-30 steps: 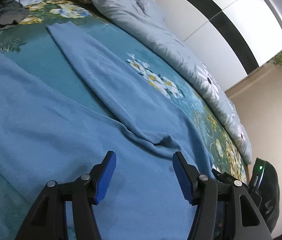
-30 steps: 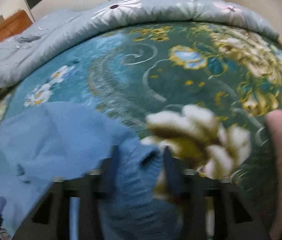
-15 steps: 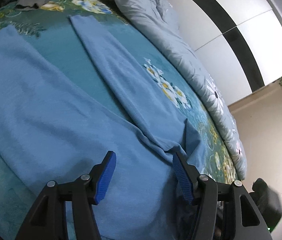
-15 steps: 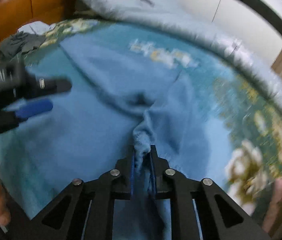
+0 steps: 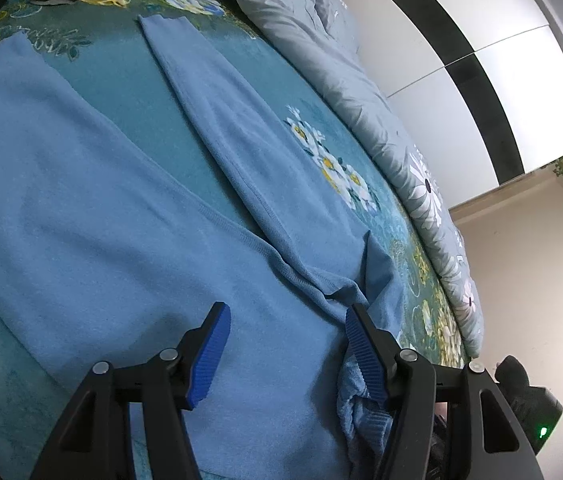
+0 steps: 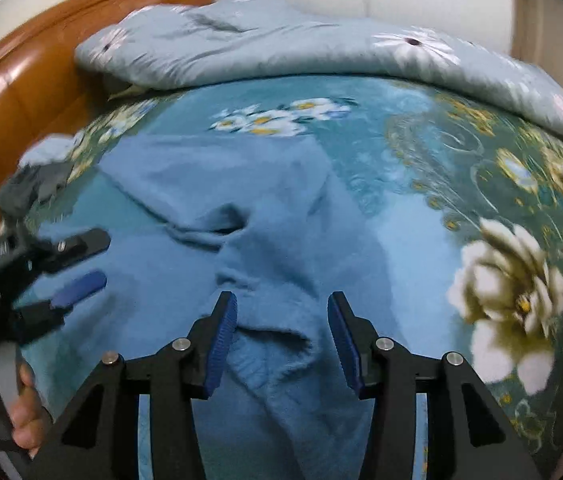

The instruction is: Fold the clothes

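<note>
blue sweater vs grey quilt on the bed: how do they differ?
The blue sweater is plain and spread mostly flat in the middle of the bed; the grey quilt has white flowers printed on it and is bunched in a long ridge along the far edge. The sweater looks fuzzy, the quilt smooth. Both lie on the floral bedsheet.

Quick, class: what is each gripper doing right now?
Left gripper: open, holding nothing, above the blue sweater.
Right gripper: jaws opening, sweater cloth between them but not pinched.
</note>
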The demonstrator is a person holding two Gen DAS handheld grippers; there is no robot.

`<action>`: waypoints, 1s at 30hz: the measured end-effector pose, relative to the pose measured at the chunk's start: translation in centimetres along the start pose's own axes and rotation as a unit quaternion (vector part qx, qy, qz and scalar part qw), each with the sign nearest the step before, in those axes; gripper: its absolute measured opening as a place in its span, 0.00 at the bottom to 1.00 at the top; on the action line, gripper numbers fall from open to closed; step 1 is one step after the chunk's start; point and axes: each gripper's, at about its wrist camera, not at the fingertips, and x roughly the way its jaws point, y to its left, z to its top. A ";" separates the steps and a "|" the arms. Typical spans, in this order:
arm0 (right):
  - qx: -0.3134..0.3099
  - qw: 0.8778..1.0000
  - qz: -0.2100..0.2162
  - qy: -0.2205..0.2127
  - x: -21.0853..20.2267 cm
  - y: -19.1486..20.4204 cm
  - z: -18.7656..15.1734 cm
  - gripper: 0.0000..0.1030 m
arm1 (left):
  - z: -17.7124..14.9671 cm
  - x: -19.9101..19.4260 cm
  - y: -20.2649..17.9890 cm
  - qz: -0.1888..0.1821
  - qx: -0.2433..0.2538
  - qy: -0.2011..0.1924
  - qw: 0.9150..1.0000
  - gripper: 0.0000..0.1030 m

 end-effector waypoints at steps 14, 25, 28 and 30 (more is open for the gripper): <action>-0.135 0.984 -0.109 0.031 2.0 2.1 -0.2 0.47 | -0.2 0.5 0.1 -0.015 -0.005 0.024 1.000 0.63; 0.104 0.987 -0.118 -0.034 -1.6 -8.5 4.9 0.07 | -0.1 1.3 0.9 -0.037 -0.035 0.046 0.998 0.64; 0.137 0.967 -0.207 -0.064 -2.6 -13.5 6.3 0.07 | -0.2 1.6 0.8 -0.046 -0.037 0.055 0.997 0.64; 0.149 0.960 -0.231 -0.055 -1.5 -16.2 6.7 0.07 | -0.2 1.8 0.8 -0.049 -0.038 0.060 0.996 0.64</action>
